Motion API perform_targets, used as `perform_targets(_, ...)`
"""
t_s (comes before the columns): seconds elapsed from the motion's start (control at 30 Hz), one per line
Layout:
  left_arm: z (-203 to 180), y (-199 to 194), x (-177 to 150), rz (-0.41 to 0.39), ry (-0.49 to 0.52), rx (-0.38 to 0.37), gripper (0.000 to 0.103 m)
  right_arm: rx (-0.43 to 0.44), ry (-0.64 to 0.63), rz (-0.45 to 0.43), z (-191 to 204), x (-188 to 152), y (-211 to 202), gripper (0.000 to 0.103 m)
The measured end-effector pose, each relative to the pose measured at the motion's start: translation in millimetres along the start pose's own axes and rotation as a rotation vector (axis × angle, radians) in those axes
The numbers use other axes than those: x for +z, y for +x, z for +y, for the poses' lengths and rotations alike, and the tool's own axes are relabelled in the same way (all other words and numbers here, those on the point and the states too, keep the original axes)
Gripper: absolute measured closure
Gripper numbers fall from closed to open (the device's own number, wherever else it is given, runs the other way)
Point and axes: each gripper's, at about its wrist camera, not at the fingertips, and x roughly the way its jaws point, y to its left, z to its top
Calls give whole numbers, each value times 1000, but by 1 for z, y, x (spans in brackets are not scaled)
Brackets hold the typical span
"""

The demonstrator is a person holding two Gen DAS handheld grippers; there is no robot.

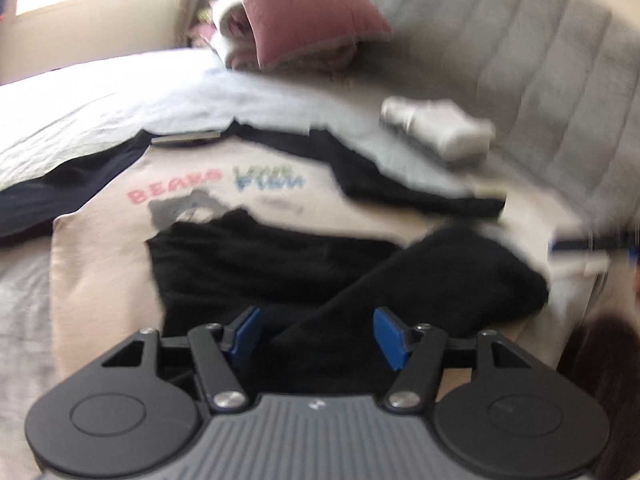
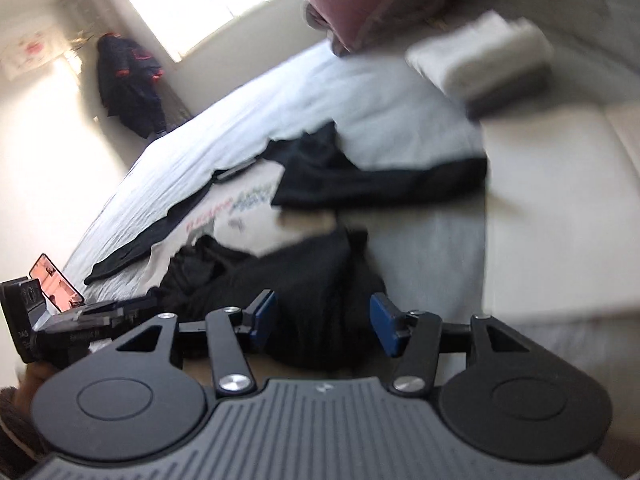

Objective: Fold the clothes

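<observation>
Left wrist view. Left gripper [image 1: 316, 330] at lower centre of the frame, jaws spread about halfway, nothing pinched. Between the blue pads [image 1: 390, 338] only dark cloth seen below; touching it or just above it, impossible to tell because of blur. Black garment [image 1: 256, 268] in a loose heap at centre, one part thrown toward the right, lying on top of the cream shirt [image 1: 100, 260]. Shirt spread flat on the bed [image 1: 80, 112], dark sleeves out to left and right, coloured letters and a grey bear print in the middle. Folded white cloth [image 1: 444, 128] at upper right, well apart. Pink pillow [image 1: 304, 8] at top centre.

Right wrist view. Right gripper [image 2: 320, 322] at lower centre, jaws also spread about halfway, empty. Same black garment [image 2: 304, 280] under and behind the pads, bunched. Left gripper body at lower left of the frame, just beside the heap. Cream shirt [image 2: 248, 216] tilted toward centre left.

Step in hand, as a judgement: black garment let go, not yet flat, so folding hardly begun. Next move probably calls for a new grasp on two corners or the hem, one per gripper, then lifting and spreading. Risk: catching the shirt underneath together with the black cloth.
</observation>
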Motion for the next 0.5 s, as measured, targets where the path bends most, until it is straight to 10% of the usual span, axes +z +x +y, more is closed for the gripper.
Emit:
perform_targets(0.3, 30, -7, -10, 79, 73, 54, 39, 4, -94, 18, 3, 25, 77, 49)
perform_targets(0.37, 28, -7, -12, 93, 107, 66, 39, -4, -109, 24, 4, 20, 82, 103)
perform_targets(0.5, 20, -17, -15, 80, 178, 81, 51, -14, -141, -36, 9, 6, 64, 101)
